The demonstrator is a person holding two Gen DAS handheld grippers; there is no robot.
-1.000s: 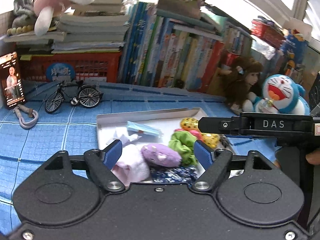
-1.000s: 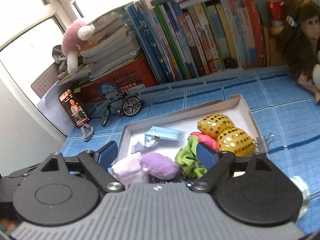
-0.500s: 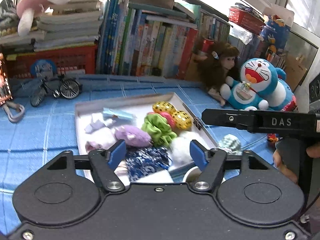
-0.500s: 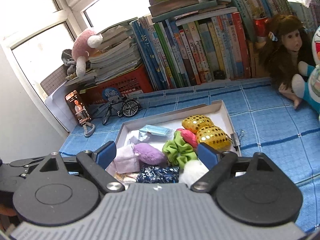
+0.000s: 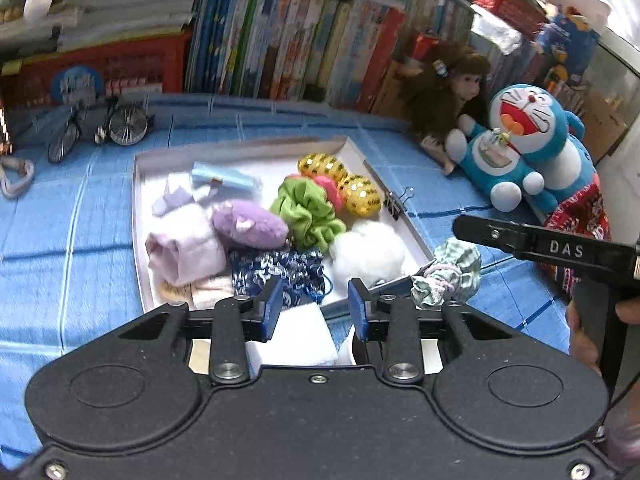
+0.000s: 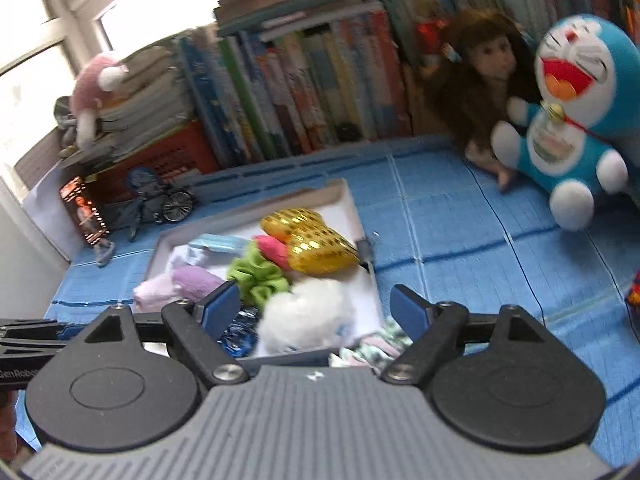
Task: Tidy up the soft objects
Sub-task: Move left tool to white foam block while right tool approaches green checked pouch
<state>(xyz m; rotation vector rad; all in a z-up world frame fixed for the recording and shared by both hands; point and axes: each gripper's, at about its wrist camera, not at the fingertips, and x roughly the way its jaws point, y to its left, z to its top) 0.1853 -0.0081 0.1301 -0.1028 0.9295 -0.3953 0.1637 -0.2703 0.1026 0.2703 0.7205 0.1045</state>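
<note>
A white tray [image 5: 138,216] [image 6: 366,296] on the blue cloth holds soft things: a purple plush [image 5: 248,222], a green scrunchie [image 5: 308,212], gold sequin balls [image 5: 358,196], a white fluffy ball [image 5: 368,252] [image 6: 304,316] and a dark blue pouch [image 5: 276,268]. A green-checked scrunchie [image 5: 448,276] [image 6: 376,346] lies just outside the tray's near right corner. My left gripper [image 5: 314,310] hangs over the tray's front edge, its jaws closing with a gap between the pads; a white folded cloth [image 5: 296,340] lies under them. My right gripper [image 6: 316,312] stands wide above the white ball, closing slightly, pressing on nothing.
Books [image 5: 304,40] and a red basket [image 5: 120,64] line the back. A toy bicycle [image 5: 100,128], a doll [image 5: 448,88] and a blue cat plush [image 5: 524,144] [image 6: 568,120] sit around the tray. The right tool's black finger [image 5: 500,236] crosses the right side, a hand behind it.
Both views have drawn back from the tray and swung right. The left jaws have narrowed a lot. The white ball, the checked scrunchie and the white cloth have come into sight.
</note>
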